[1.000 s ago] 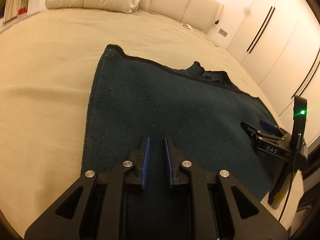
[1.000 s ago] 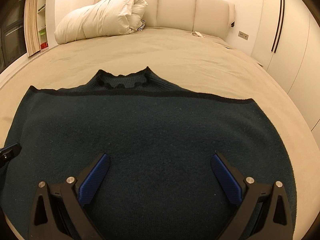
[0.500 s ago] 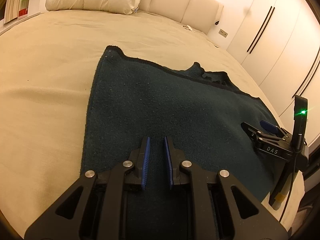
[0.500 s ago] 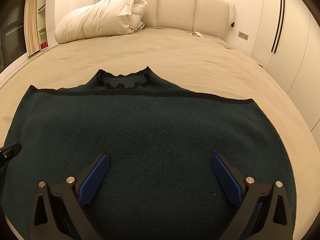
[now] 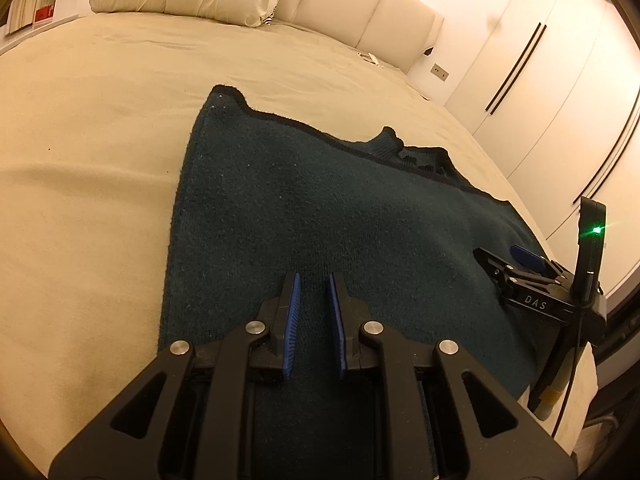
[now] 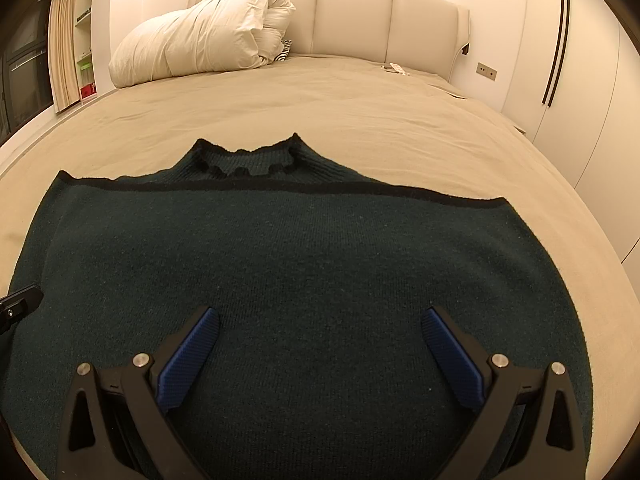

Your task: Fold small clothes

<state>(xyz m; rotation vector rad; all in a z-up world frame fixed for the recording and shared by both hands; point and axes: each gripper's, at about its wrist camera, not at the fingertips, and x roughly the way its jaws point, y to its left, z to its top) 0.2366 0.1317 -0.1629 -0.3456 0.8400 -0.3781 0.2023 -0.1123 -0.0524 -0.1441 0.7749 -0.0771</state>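
Note:
A dark green knit sweater point(image 5: 320, 208) lies flat on the beige bed, folded across, with its ruffled collar point(image 6: 248, 160) at the far edge. My left gripper point(image 5: 312, 276) hovers over the sweater's near left part. Its blue pads stand almost together with only a narrow slit, and nothing is between them. My right gripper point(image 6: 320, 312) is spread wide open above the near middle of the sweater point(image 6: 312, 248), holding nothing. In the left wrist view the right gripper point(image 5: 516, 264) shows at the right, over the sweater's right end. The tip of the left gripper point(image 6: 20, 300) shows at the right wrist view's left edge.
The beige bed sheet point(image 6: 340, 108) stretches far beyond the sweater. A bunched white duvet point(image 6: 208, 40) lies by the padded headboard point(image 6: 384, 20). White wardrobe doors point(image 5: 532, 72) stand along the right. The bed's near edge runs just below the grippers.

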